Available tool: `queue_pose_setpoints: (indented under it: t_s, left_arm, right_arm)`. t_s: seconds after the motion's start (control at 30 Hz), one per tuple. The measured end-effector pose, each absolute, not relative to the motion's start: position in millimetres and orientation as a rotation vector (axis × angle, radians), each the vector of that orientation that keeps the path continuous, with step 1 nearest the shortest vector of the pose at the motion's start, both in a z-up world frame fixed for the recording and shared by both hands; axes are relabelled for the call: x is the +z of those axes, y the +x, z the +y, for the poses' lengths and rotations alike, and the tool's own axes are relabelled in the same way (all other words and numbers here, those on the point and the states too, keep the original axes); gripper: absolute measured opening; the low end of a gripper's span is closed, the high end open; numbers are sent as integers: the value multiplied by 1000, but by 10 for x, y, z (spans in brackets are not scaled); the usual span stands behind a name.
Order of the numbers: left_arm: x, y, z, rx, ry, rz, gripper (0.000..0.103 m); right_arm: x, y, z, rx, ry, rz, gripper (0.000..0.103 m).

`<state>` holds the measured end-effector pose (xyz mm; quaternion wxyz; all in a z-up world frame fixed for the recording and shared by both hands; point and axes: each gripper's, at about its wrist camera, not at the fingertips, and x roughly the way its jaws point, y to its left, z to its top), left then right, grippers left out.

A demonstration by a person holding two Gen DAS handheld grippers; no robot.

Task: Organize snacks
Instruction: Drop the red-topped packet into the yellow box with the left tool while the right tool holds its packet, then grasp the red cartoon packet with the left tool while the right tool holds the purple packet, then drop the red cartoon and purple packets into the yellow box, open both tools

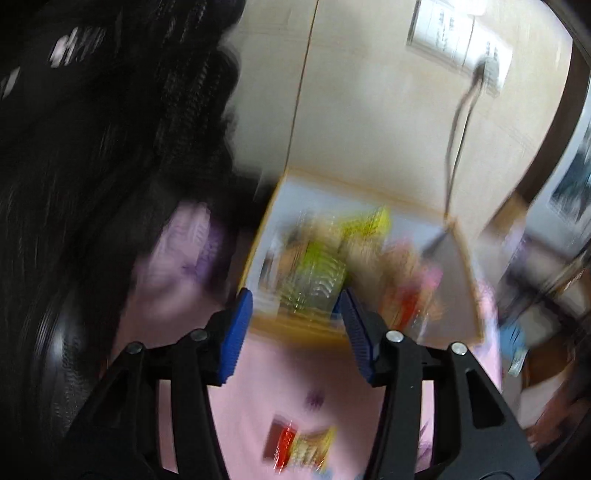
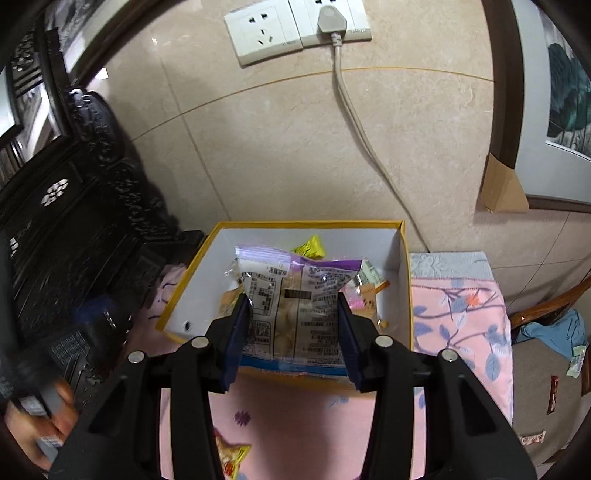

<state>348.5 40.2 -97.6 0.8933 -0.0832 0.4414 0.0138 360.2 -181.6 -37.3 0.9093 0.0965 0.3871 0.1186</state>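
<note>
In the right wrist view my right gripper [image 2: 293,302] is shut on a clear snack bag with a purple top [image 2: 295,291] and holds it over the near rim of a yellow-edged white box [image 2: 207,280]. Several snack packets lie inside the box, among them a yellow one [image 2: 312,246]. In the left wrist view, which is heavily blurred, my left gripper [image 1: 295,314] is open and empty above the pink cloth [image 1: 280,373], short of the same box [image 1: 266,221] with its snacks. A red and yellow snack packet [image 1: 299,448] lies on the cloth below the left gripper.
The box sits on a pink floral cloth [image 2: 461,325] against a tiled wall with sockets [image 2: 295,29] and a hanging cable [image 2: 365,147]. Dark carved furniture [image 2: 74,206] stands at the left. A snack packet [image 2: 231,454] lies on the cloth; more packets [image 2: 552,393] lie at the right.
</note>
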Motion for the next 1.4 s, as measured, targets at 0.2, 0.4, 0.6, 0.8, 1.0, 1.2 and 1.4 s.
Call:
queue_pose_setpoints:
  t_s: [0.2,0.4,0.6,0.8,1.0,1.2,1.4]
  left_arm:
    - [-2050,2931,95,42,-85,1185,61]
    - [-2539,2848,-240,50,47,1227,81]
    - [-2693,2799,-247,10,29,1243,82]
    - [-2574,2714,-142,-64,-31,1193,43]
    - [-2204,2641,-27,-94,-115,1110,39]
    - [-1319,2756,62,-121,-123,921,39]
    - [-482,3402,-20,-154,-104,762,39]
  right_arm:
    - [-187,3294,-1891,244,212,765,46]
    - [-24,3102,-1937,240,209,734,46]
    - [-19,2995,-1977,228,218,735,46]
    - [-96,2946,-1991,224,231,755,46]
    - [-144,2902,-2012,227,241,765,46]
    - [-120,2949,-2053,222,246,754,46]
    - [71,3239,-2016,223,219,694,46]
